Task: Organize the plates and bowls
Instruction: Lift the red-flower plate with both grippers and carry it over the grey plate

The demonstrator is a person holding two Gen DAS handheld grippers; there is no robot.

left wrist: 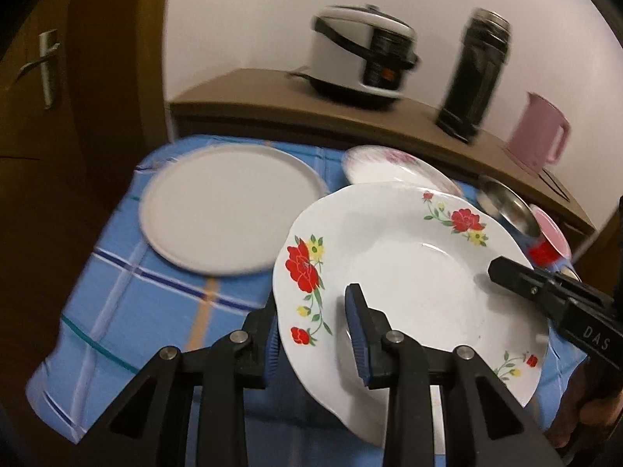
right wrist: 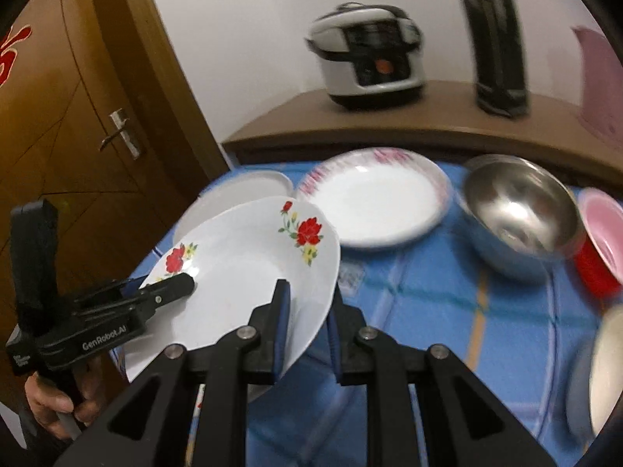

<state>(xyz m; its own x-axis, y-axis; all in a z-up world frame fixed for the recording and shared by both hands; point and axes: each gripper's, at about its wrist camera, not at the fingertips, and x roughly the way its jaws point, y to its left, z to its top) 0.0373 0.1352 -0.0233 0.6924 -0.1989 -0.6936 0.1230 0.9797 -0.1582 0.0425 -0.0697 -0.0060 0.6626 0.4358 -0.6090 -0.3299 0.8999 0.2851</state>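
Both grippers were clamped on the same rose-patterned plate [left wrist: 409, 272], one on each side of its rim, holding it tilted up off the blue checked tablecloth [left wrist: 128, 292]. The left gripper [left wrist: 311, 334] had the near-left edge squeezed between its blue pads, and the right gripper [right wrist: 305, 330] pinched the opposite edge the same way. Underneath and behind it, a plain white plate [left wrist: 229, 206] sat flat on the cloth, with a pink-trimmed plate [right wrist: 373, 202] beside that, then a steel bowl [right wrist: 518, 210] and a red bowl [right wrist: 599, 249] touching it. A rice cooker [right wrist: 370, 54] stood on the wooden counter [right wrist: 389, 128] behind.
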